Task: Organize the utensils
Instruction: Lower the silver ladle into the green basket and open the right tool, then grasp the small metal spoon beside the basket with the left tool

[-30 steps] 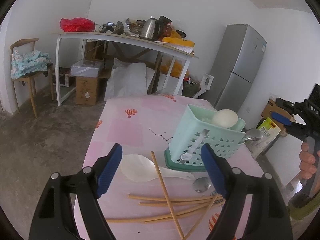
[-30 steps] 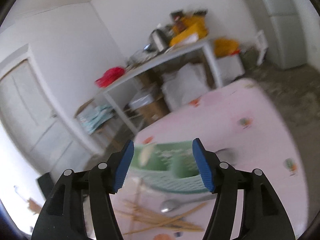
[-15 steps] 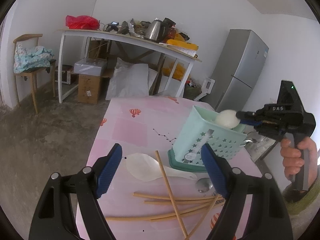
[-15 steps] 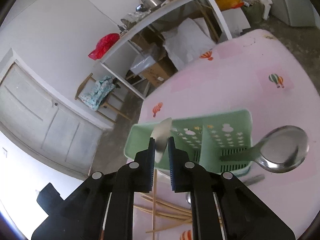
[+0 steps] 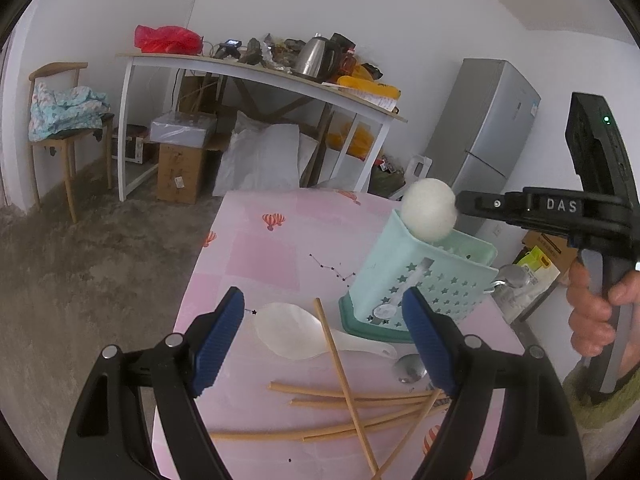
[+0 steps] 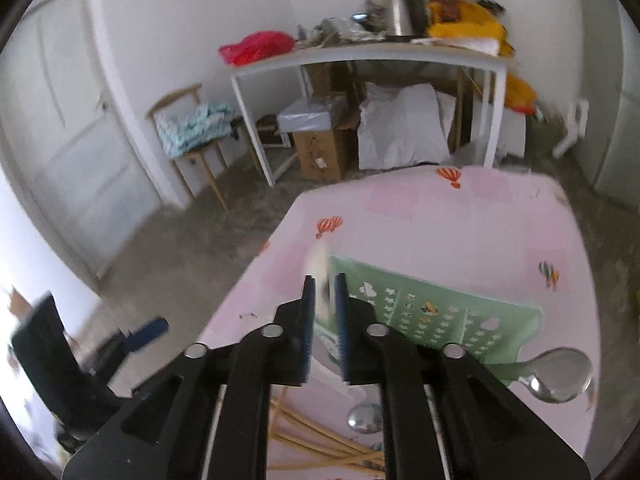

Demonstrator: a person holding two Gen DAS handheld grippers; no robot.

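My right gripper (image 6: 325, 308) has its jaws narrow and opening, with the white spoon's (image 5: 429, 210) round bowl still between them. The view is blurred, so whether the pads still press on it I cannot tell. That spoon stands handle-down in the mint caddy (image 5: 416, 280), bowl sticking up above the rim at the corner nearest me. My left gripper (image 5: 322, 334) hangs wide and empty, over the near part of the pink tablecloth (image 5: 260, 256).

Outward from there: a flat white rice paddle (image 5: 292, 336) lies just beside the caddy's base, between my left fingers. Bamboo chopsticks (image 5: 344, 396) are scattered in a loose pile toward the near edge, one crossing over the paddle's handle. A small metal spoon (image 5: 409, 368) lies by the caddy's near corner. A big steel ladle (image 6: 560, 372) pokes out from the caddy on its right side, bowl over the cloth.

Step in hand, as I judge it: dropping the white spoon into the caddy, release underway. Task maybe a third done: chopsticks, paddle and small spoon remain on the cloth.

Next move calls for: clear the right jaws off the spoon without tipping it or the caddy, then go low for a flat item. Chopsticks are thin and crossed, so pinch one end cleanly.
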